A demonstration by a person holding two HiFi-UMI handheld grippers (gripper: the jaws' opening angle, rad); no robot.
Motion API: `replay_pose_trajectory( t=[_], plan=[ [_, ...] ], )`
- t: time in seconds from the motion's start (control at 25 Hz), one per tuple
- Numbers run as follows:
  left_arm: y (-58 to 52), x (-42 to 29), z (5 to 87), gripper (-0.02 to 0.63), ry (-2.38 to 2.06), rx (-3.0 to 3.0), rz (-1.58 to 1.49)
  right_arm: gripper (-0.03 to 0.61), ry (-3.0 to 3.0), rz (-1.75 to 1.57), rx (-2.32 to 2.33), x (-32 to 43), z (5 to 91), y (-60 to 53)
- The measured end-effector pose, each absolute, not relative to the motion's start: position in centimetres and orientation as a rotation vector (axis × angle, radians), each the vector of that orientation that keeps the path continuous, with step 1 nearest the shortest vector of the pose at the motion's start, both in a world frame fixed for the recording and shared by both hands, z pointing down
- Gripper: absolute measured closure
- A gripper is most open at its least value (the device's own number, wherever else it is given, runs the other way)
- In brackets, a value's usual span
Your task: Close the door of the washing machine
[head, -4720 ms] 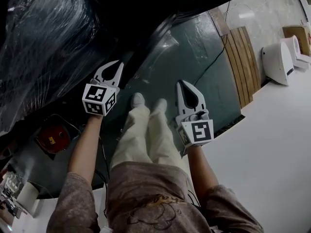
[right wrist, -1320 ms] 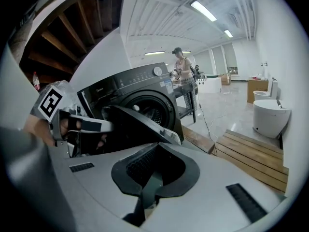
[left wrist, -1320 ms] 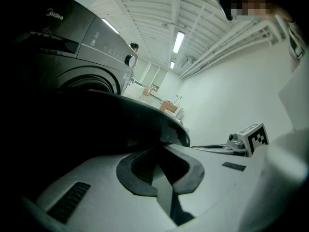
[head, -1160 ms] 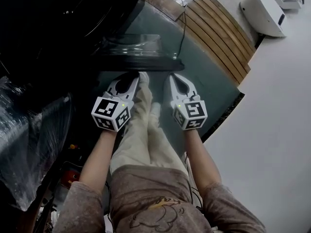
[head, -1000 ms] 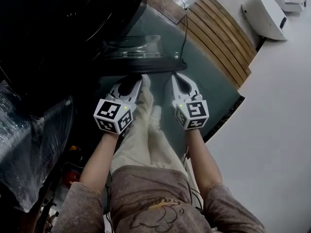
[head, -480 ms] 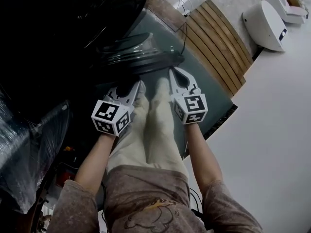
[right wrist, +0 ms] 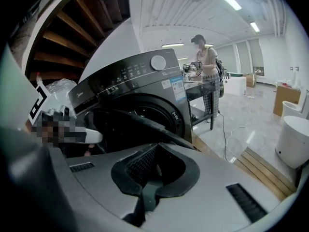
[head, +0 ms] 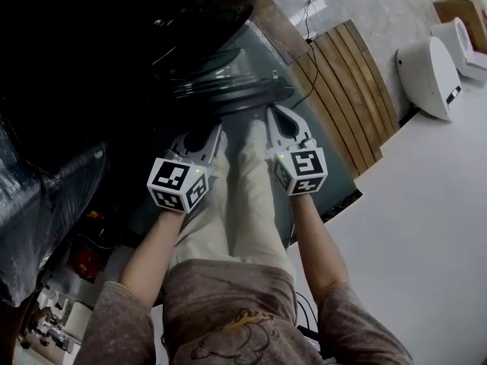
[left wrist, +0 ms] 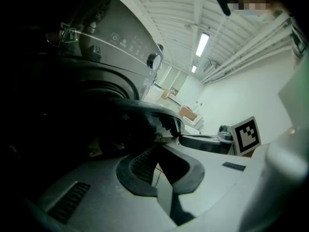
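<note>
The left gripper (head: 211,133) has its jaws pressed together at the tips with nothing between them, as its own view shows (left wrist: 158,145); the right gripper (head: 272,115) is clenched the same way, tips meeting on empty air (right wrist: 157,144); both are held side by side, pointing forward, above the person's legs (head: 236,204). The door (head: 228,90) of the washing machine (head: 114,36) stands open, swung out from the dark front, and lies just beyond both sets of tips; whether either gripper touches it cannot be told. In the right gripper view the door's dark rim (right wrist: 145,123) runs across just past the jaws, with the washing machine (right wrist: 145,81) and its round opening behind; in the left gripper view the door (left wrist: 145,112) curves close ahead. Wooden slats (head: 346,90) lie on the floor to the right; a white rounded casing (head: 428,78) sits beyond them; clear plastic wrap (head: 38,211) hangs at the left; another person (right wrist: 207,76) stands far back.
</note>
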State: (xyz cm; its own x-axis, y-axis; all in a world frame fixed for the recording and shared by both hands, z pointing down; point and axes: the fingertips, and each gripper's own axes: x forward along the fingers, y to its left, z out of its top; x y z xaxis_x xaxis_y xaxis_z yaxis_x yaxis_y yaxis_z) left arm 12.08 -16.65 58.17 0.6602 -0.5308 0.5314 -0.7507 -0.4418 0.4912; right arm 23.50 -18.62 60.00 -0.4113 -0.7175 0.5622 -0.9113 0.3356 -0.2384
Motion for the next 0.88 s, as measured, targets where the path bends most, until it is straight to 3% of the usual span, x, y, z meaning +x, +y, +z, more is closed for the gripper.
replay_pose_trajectory(
  t=[0.88],
  plan=[
    [-24.0,9.0,58.0,0.612,-1.294,2.006,0.27,0.581,-2.378,0.679,1.204,21.3,59.7,-30.2]
  ],
)
